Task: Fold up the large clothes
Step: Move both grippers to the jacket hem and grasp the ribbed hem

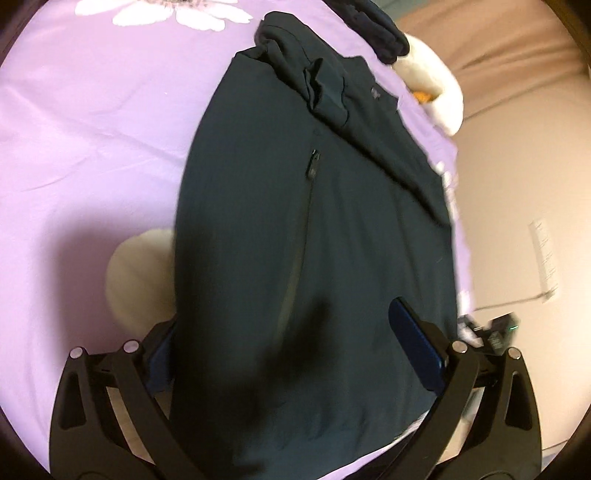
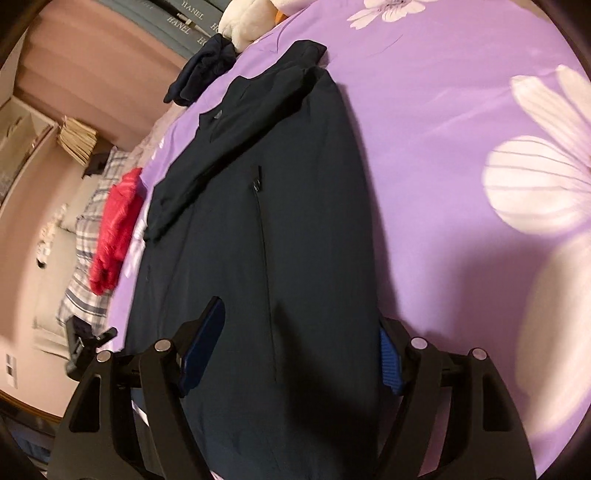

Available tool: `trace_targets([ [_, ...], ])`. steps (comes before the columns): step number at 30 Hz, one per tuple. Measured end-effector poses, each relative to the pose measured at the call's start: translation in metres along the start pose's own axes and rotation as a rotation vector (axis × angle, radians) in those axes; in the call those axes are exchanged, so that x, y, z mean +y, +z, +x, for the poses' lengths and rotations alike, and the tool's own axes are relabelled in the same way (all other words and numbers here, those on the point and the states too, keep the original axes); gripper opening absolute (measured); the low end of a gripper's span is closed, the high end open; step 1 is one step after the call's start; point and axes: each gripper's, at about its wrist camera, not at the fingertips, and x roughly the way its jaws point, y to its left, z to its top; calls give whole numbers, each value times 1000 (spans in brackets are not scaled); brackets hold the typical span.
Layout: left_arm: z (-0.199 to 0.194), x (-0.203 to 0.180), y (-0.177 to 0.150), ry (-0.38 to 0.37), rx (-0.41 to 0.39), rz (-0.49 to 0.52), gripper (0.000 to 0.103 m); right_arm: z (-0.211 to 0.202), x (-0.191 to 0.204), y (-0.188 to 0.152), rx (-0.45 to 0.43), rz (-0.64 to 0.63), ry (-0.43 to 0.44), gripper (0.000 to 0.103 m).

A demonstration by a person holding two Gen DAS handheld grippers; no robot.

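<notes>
A dark navy jacket (image 1: pixel 295 221) lies lengthwise on a purple flowered bedsheet (image 1: pixel 92 129), zip pocket up, one sleeve folded across its far end. My left gripper (image 1: pixel 291 332) is open, its blue-padded fingers (image 1: pixel 417 339) straddling the jacket's near hem, the left finger partly hidden by the cloth. In the right wrist view the same jacket (image 2: pixel 277 221) runs away from me on the sheet (image 2: pixel 443 129). My right gripper (image 2: pixel 299 343) is open, its fingers (image 2: pixel 201 350) standing on either side of the hem.
A white plush toy (image 1: pixel 436 96) and a dark bundled garment (image 1: pixel 376 29) lie at the jacket's far end. A cream flower print (image 1: pixel 140 273) shows beside the hem. A red garment (image 2: pixel 118 225) and a plaid pillow (image 2: pixel 88 266) lie at the bed's left edge.
</notes>
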Motion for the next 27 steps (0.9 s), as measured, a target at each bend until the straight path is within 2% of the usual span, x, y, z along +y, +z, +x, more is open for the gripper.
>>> trace_targets([
  [3, 4, 4, 8, -94, 2, -56, 101, 8, -3, 11, 5, 50, 56, 75],
  [6, 4, 7, 6, -153, -1, -86, 101, 11, -5, 17, 23, 81, 97, 75],
  [8, 4, 7, 8, -162, 4, -74, 101, 11, -3, 16, 46, 75, 108, 75],
  [15, -2, -2, -19, -139, 76, 29, 101, -3, 1, -9, 125, 19, 110, 75],
  [22, -17, 10, -46, -169, 75, -13, 101, -23, -3, -39, 160, 14, 121, 75],
  [27, -22, 7, -62, -149, 75, 1, 101, -29, -2, -49, 188, 20, 115, 75],
])
